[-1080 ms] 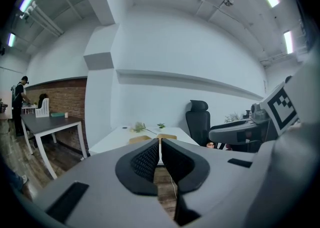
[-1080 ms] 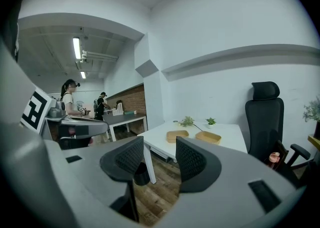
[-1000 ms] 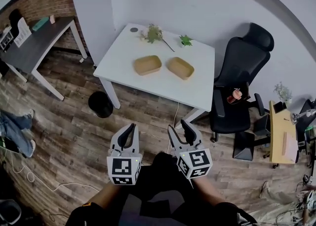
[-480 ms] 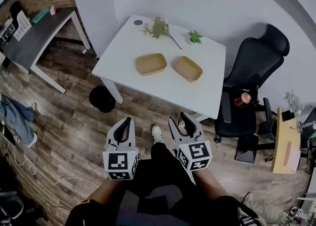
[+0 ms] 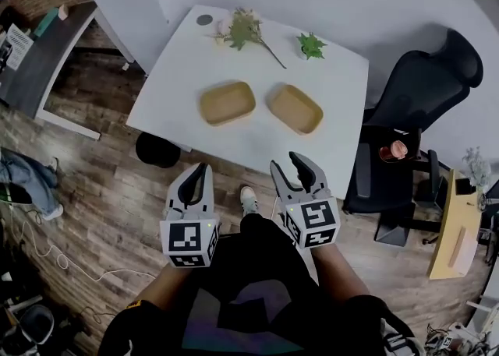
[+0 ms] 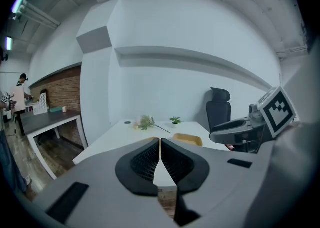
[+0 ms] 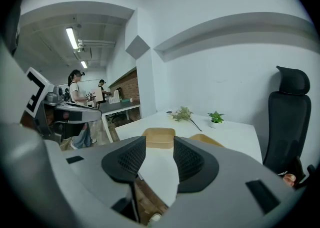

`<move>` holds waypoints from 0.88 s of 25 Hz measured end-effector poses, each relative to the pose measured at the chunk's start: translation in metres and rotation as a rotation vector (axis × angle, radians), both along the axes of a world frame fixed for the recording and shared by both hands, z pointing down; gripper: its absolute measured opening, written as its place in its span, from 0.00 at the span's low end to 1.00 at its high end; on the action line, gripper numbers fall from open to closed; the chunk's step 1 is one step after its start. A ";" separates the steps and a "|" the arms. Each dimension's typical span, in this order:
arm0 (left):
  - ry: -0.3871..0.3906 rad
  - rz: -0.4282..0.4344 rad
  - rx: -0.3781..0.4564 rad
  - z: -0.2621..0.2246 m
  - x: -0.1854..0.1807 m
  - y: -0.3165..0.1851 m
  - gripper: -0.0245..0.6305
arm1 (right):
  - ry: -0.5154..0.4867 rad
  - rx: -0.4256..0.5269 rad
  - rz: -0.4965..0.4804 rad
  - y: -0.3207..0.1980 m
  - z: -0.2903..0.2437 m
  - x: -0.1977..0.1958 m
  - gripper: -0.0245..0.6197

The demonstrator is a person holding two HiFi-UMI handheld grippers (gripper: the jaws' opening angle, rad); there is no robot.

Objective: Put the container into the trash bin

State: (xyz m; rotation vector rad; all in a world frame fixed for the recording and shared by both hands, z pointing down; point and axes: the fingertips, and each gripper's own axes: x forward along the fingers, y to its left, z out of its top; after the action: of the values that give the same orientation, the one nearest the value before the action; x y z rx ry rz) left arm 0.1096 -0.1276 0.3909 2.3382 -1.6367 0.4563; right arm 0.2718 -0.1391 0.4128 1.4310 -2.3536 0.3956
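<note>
Closer than a second ago, the surface is filling more of my view. I am keeping the left tongs shut and empty. The right tongs are closing, apart, nothing between them. A container and a second container are sitting on the surface, well apart from the tongs. The bin is standing on the floor beside it.

readable text: none | labels, brands: none | numbers, signs: none
</note>
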 end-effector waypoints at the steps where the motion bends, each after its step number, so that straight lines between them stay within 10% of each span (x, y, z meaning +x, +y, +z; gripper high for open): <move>1: -0.004 0.003 -0.005 0.002 0.004 -0.009 0.06 | 0.010 -0.006 -0.008 -0.009 0.003 0.003 0.33; 22: -0.072 -0.003 -0.130 0.065 0.058 -0.108 0.06 | 0.184 -0.190 -0.139 -0.107 0.085 0.043 0.28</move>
State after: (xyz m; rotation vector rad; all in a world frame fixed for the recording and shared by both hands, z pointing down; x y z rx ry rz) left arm 0.1671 -0.2358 0.4562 2.2482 -1.5906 0.6334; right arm 0.3146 -0.2465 0.4976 1.1578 -2.1875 0.4180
